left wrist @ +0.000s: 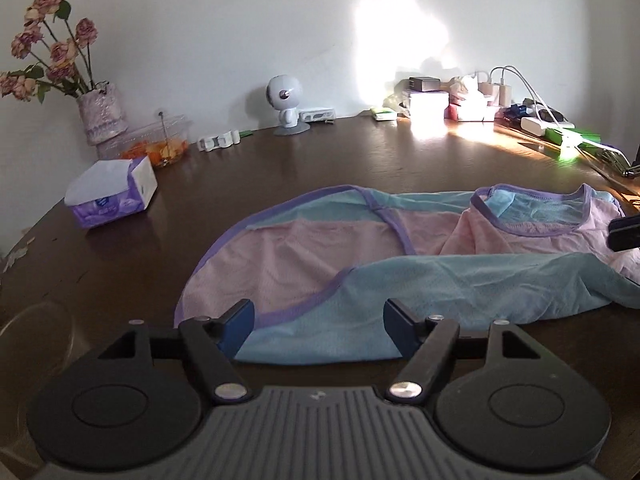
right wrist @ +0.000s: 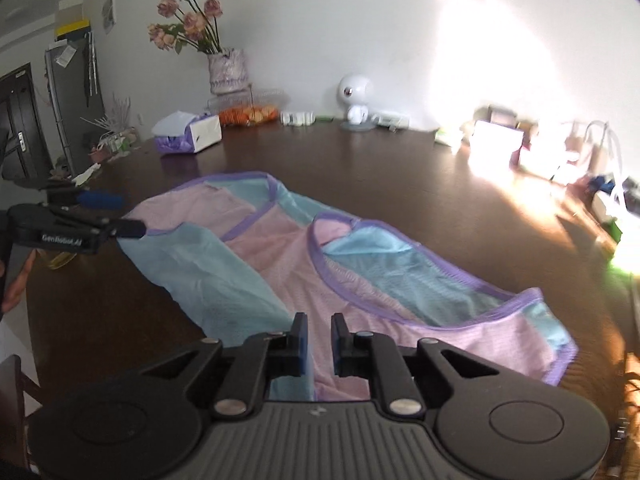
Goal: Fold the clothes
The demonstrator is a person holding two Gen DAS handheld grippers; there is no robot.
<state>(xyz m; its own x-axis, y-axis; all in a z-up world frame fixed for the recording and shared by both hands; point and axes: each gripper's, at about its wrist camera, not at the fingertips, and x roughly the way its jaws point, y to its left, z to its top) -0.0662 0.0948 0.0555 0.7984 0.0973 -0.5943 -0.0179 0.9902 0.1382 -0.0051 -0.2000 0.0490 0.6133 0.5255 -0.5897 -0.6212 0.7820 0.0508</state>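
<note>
Pink-and-blue garment (left wrist: pixel 360 256) spread flat on dark table (left wrist: pixel 360 160). Left gripper (left wrist: pixel 319 328) released, jaws wide, blue hem just beyond them. Right gripper (right wrist: pixel 319 342) slightly parted over the near edge, pads not pinching cloth.

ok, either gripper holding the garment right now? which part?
Neither. The left gripper stands wide open over the garment's blue edge. The right gripper has a narrow gap, pads off the fabric.

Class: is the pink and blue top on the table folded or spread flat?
Partly folded. The top has one blue side flap turned over its pink middle; the rest lies spread, neckline open.
</note>
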